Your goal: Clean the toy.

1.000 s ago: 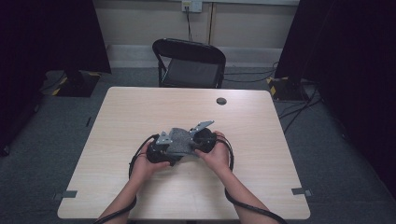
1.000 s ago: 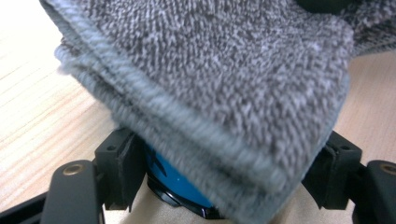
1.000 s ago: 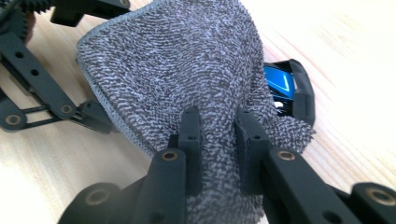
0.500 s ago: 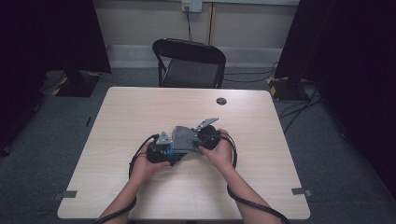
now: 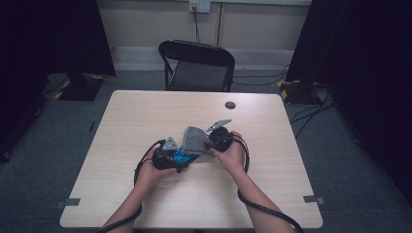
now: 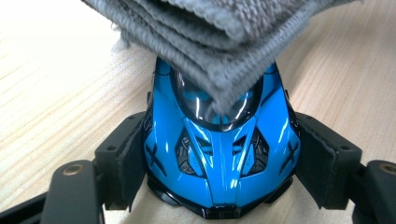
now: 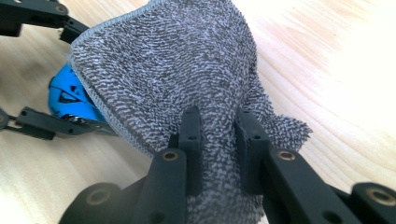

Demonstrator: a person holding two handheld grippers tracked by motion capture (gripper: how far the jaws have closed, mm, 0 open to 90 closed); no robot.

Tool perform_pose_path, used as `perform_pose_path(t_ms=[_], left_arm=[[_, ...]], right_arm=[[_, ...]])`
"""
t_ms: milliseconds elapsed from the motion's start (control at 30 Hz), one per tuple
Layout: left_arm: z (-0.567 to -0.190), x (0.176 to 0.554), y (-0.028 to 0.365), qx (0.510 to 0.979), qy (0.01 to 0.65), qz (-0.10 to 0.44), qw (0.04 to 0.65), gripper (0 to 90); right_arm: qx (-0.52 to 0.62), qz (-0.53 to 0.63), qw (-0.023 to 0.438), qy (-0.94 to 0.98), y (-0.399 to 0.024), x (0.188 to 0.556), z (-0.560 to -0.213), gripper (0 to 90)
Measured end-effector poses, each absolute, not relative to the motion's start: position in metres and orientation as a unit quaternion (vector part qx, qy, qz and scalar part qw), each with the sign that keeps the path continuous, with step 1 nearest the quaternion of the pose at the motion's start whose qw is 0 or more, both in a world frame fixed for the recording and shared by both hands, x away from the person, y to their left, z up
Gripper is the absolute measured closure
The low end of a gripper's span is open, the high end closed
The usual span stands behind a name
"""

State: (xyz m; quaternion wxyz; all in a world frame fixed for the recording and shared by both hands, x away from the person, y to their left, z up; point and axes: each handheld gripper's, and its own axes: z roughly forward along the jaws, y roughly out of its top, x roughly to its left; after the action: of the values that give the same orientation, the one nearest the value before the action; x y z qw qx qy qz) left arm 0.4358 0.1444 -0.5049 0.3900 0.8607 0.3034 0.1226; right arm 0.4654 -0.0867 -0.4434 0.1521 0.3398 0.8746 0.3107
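Observation:
A glossy blue toy car (image 6: 219,149) sits between the pads of my left gripper (image 6: 219,163), which is shut on its sides; the car (image 5: 182,155) shows in the high view near the table's middle. A folded grey cloth (image 7: 173,74) lies over the car's far end and roof. My right gripper (image 7: 218,140) is shut on a bunched part of that cloth (image 5: 196,138). In the high view my left gripper (image 5: 165,156) is at the left of the car and my right gripper (image 5: 219,138) at the right. A bit of the blue car (image 7: 70,95) peeks out under the cloth's edge.
The light wooden table (image 5: 145,111) has bare room on every side of the hands. A small dark round disc (image 5: 230,105) lies near the far edge. A black folding chair (image 5: 197,65) stands behind the table. Cables trail from both grippers toward the near edge.
The right gripper and the cloth have shifted slightly over the car. The left gripper and the car have stayed in place.

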Motion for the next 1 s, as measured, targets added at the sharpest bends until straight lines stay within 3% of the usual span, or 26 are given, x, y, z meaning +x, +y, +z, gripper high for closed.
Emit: perform_pose_path(t_ms=[1000], left_arm=[[-0.505, 0.436, 0.144, 0.861, 0.303, 0.123, 0.39, 25.3]], right_arm=[[0.381, 0.308, 0.159, 0.857, -0.112, 0.479, -0.444, 75.5]])
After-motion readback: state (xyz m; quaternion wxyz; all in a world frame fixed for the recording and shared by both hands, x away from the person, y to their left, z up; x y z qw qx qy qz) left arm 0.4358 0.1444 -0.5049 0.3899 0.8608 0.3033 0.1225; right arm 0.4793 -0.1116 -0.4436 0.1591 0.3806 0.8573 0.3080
